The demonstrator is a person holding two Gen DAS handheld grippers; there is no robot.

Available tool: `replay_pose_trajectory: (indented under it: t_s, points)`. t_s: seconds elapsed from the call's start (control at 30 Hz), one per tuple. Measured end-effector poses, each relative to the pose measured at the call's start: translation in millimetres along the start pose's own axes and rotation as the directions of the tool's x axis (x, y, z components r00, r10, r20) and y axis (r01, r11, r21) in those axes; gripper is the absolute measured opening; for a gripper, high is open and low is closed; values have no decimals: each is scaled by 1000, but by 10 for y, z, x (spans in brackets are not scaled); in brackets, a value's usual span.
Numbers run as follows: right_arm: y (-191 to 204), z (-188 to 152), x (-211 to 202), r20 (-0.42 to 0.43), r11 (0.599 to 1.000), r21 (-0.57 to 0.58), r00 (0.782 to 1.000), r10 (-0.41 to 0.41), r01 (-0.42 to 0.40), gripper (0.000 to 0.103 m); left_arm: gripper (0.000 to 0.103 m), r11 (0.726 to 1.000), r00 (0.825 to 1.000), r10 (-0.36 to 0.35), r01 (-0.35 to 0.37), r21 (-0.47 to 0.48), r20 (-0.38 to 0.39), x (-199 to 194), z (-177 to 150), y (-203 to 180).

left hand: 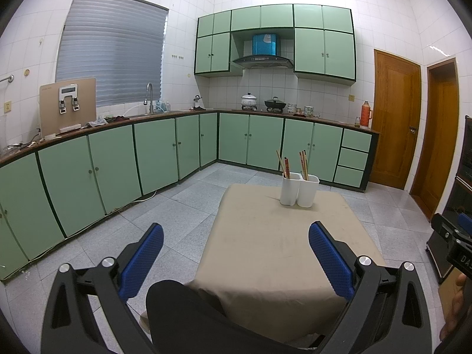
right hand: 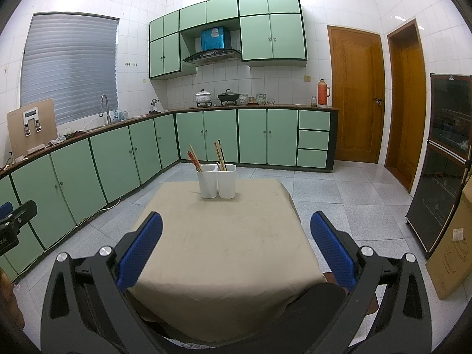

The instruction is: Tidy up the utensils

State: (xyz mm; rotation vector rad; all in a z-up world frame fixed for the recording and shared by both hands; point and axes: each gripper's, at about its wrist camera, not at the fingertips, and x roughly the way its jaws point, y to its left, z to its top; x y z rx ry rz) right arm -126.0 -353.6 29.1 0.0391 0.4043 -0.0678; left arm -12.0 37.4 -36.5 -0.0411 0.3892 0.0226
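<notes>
A white two-compartment utensil holder stands upright near the far edge of a small table covered in beige cloth. Chopsticks stick out of its left compartment, and more chopsticks lean in the right one. My left gripper is open over the table's near left side, well short of the holder, with nothing between its blue pads. My right gripper is likewise open and empty above the near edge.
Green floor cabinets run along the left and far walls under a cluttered counter. Wooden doors stand at the right, with a dark glass cabinet and a cardboard box. A dark-clothed knee shows below the table.
</notes>
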Motion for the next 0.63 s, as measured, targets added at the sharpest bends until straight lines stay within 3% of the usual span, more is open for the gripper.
replay_pose_trajectory:
  t_s: [0.63]
  points:
    - [-8, -2, -3, 1, 1000, 1, 1000, -3, 3, 97, 97, 1000, 1000, -4, 4, 2, 2, -23, -3, -64]
